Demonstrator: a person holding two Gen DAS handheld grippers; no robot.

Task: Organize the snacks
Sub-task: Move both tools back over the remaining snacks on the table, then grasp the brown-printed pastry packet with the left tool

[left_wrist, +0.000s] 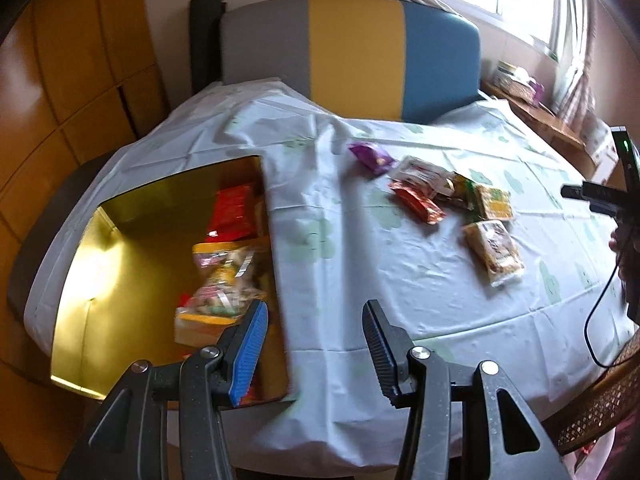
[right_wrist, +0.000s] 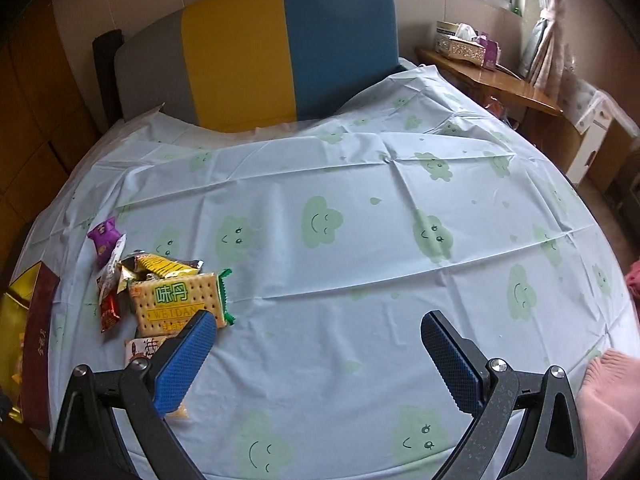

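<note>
Your gold-lined box [left_wrist: 120, 248] sits at the lower left of the left wrist view, open-topped, its shiny foil walls glaring. Inside lie a red packet [left_wrist: 234, 212] toward the back and crinkly clear-wrapped snacks [left_wrist: 224, 284] nearer you. Your left gripper [left_wrist: 316, 344] hangs over the box's near right edge with jaws spread wide and nothing between them.

On the table [right_wrist: 360, 240] the loose snacks cluster in the left of the right wrist view: a purple pouch [right_wrist: 105, 237], a glossy red sachet [right_wrist: 110, 308], a yellow wrapper [right_wrist: 166, 266] and a flat square cracker pack [right_wrist: 178, 300] with green crimped ends. Your right gripper [right_wrist: 320, 340] is just right of them, jaws apart and empty.

A creased pale-blue plastic cloth [right_wrist: 360, 184] printed with green smiling clouds covers the table; a grey, yellow and blue chair back [right_wrist: 256, 52] stands behind it.
</note>
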